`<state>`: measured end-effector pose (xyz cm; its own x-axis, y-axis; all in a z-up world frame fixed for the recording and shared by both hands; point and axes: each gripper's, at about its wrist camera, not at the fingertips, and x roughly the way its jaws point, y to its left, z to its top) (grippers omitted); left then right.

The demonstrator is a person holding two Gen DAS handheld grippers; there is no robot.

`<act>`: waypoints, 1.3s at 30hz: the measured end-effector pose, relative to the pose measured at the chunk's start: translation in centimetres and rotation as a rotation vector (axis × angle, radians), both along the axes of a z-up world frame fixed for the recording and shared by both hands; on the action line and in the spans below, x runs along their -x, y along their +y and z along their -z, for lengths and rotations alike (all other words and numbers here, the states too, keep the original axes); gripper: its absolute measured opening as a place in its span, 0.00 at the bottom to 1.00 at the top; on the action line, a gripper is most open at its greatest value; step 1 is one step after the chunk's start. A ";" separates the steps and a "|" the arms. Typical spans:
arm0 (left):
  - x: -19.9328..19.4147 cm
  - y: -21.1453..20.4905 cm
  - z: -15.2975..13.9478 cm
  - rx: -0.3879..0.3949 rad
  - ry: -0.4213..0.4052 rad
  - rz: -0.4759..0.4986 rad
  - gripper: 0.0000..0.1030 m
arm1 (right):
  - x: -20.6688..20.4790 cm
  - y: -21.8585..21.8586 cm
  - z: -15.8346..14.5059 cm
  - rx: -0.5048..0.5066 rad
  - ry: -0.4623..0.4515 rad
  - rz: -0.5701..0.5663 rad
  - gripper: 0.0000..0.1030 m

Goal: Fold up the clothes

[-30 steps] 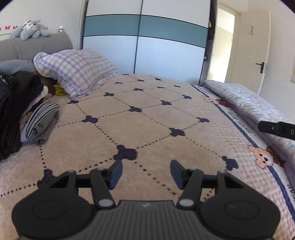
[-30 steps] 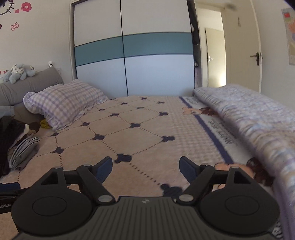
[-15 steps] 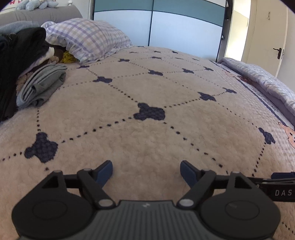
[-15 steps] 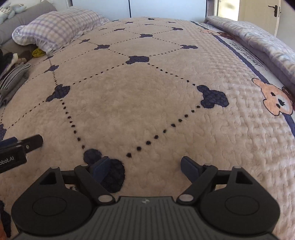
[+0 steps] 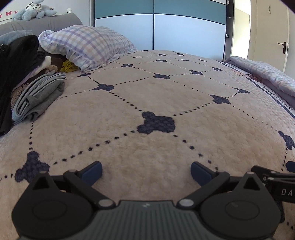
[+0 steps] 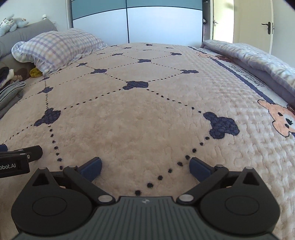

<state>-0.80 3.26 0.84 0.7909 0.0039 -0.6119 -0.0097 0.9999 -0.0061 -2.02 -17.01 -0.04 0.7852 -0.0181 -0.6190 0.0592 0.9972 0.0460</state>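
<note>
A folded grey garment [image 5: 38,94] lies at the left of the bed, beside a dark heap of clothes [image 5: 16,61]; its edge also shows in the right wrist view as the grey garment [image 6: 9,94]. My left gripper [image 5: 146,170] hovers low over the cream bedspread [image 5: 156,92], its jaws opening wide with nothing between them. My right gripper [image 6: 145,169] is just to its right over the same bedspread [image 6: 147,110], jaws also opening, nothing between them. Both are far from the clothes.
A checked pillow [image 5: 86,44] leans on the grey headboard [image 5: 36,24] with a plush toy [image 5: 35,12] on top. A rolled lilac blanket [image 6: 254,59] lies along the right edge. A wardrobe [image 5: 166,27] and a door [image 6: 258,27] stand behind.
Both grippers dropped close to the bedspread and tilted downward. Their jaws spread wider. The two grippers now sit side by side, each at the edge of the other's view.
</note>
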 end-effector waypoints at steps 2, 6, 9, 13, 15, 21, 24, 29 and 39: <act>-0.6 0.2 0.1 0.007 -0.007 -0.003 1.00 | -0.5 0.0 0.2 0.008 -0.010 -0.007 1.00; -1.8 0.5 0.4 0.027 -0.017 -0.005 1.00 | -1.4 0.0 0.3 0.014 -0.027 -0.007 1.00; -2.6 0.8 0.6 0.054 -0.021 -0.020 1.00 | -1.9 -0.2 0.4 0.004 -0.030 -0.003 1.00; -3.0 0.5 0.7 0.042 -0.022 -0.021 1.00 | -2.3 -0.2 0.6 0.001 -0.036 0.002 1.00; -3.0 0.6 0.7 0.050 -0.021 -0.021 1.00 | -2.4 -0.3 0.6 -0.002 -0.039 0.003 1.00; -3.1 0.5 0.8 0.044 -0.018 -0.022 1.00 | -2.5 -0.2 0.7 0.002 -0.049 0.006 1.00; -3.2 0.3 0.8 0.031 -0.018 -0.022 1.00 | -2.6 -0.2 0.7 0.002 -0.049 0.005 1.00; -3.1 0.2 0.8 0.021 -0.021 -0.023 1.00 | -2.8 -0.4 0.7 -0.001 -0.052 0.002 1.00; -3.2 -0.3 0.9 0.001 -0.023 -0.021 1.00 | -3.0 -0.1 0.8 0.008 -0.059 0.008 1.00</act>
